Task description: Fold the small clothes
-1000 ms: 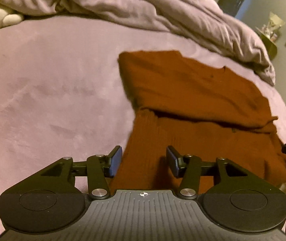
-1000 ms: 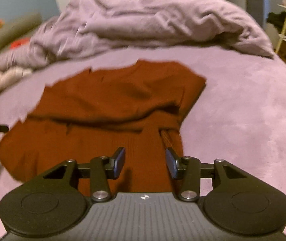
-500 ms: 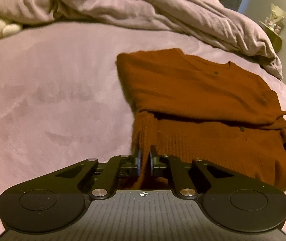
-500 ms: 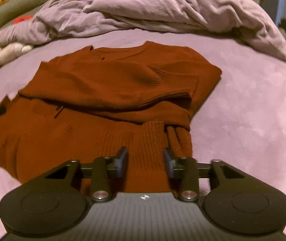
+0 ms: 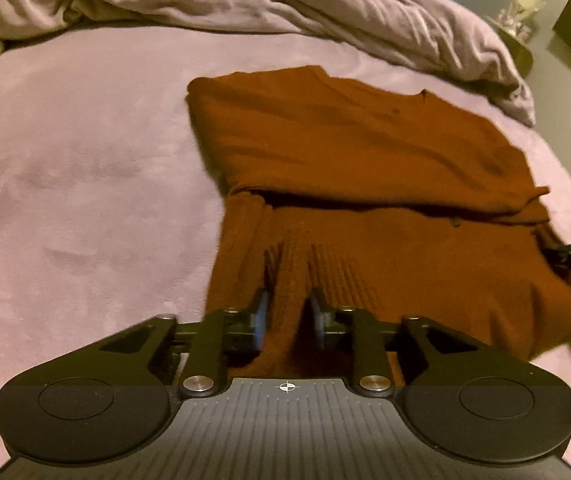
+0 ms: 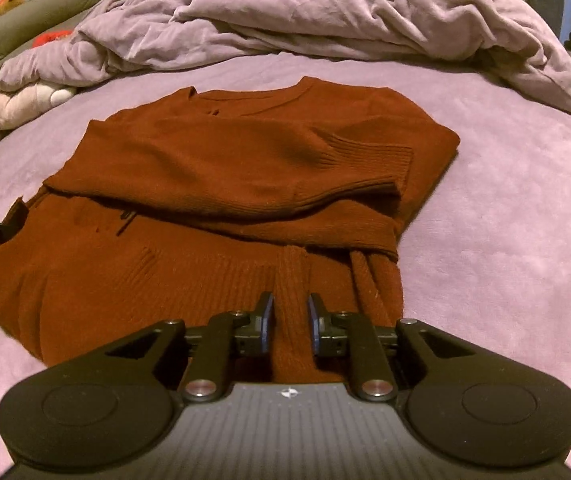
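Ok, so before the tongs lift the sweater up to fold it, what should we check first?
1. Left tongs have hem fabric between them: ok, a ribbed pleat sits in the gap.
2. Right tongs have hem too: ok, same kind of pleat.
3. Grip tight on both: cannot tell, both sets look slightly apart around the cloth.
4. Sleeves tucked in: ok, a cuff lies across the sweater.
5. Room ahead to fold onto: ok, bare bed before the rumpled duvet.
6. Picture sharp: not ok, the left view is blurred.

dim, warm indoor light; strong fisheye bending at edges; left view slightly blurred
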`<state>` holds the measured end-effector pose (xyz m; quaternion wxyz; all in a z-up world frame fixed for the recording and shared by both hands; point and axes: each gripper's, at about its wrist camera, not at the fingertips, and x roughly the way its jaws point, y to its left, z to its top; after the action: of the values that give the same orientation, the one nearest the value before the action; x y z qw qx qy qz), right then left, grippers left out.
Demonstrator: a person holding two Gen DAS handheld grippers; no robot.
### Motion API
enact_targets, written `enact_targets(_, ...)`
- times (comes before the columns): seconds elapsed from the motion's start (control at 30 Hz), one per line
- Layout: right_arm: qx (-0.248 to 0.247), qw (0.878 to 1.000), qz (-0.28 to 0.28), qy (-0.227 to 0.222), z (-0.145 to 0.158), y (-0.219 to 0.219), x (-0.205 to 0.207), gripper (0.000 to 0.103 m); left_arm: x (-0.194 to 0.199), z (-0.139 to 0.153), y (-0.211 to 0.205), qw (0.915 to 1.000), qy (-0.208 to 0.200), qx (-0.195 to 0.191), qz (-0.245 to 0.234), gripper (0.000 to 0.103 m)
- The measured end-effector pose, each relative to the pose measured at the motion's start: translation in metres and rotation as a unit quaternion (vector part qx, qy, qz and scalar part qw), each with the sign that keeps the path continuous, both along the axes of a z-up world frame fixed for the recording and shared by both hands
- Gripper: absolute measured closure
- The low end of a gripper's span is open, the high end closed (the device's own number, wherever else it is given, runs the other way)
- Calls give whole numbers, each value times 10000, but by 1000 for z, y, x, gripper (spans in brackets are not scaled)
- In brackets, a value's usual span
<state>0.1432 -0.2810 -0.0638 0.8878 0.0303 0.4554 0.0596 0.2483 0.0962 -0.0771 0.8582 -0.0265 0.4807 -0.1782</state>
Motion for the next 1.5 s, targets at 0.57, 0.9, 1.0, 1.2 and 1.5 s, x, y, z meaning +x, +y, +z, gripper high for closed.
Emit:
enact_targets(0.57,-590,9803,-743,-1734,90,-8,63,95,106,109,-11,9797,-1932,136,526,95)
enact_targets(0.9,-631,9893,-1123,-681,6,-31,139,103,141,23,-45,9857,-1344,985,254,96)
enact_targets(1.0,-1134,9784,-1211,-1235,27,-30,143,103,148,54,-52,9776,-1880,886,328,96)
enact_targets(1.2,-689,9826,-1180,-1255,46,-41,153,101,165,78,-72,9723,-2173,829,214,96)
enact_targets(1.5,-376,9948,-841,-439,2,-42,144,58,145,41,-66,9780,-1753,1127,56,96)
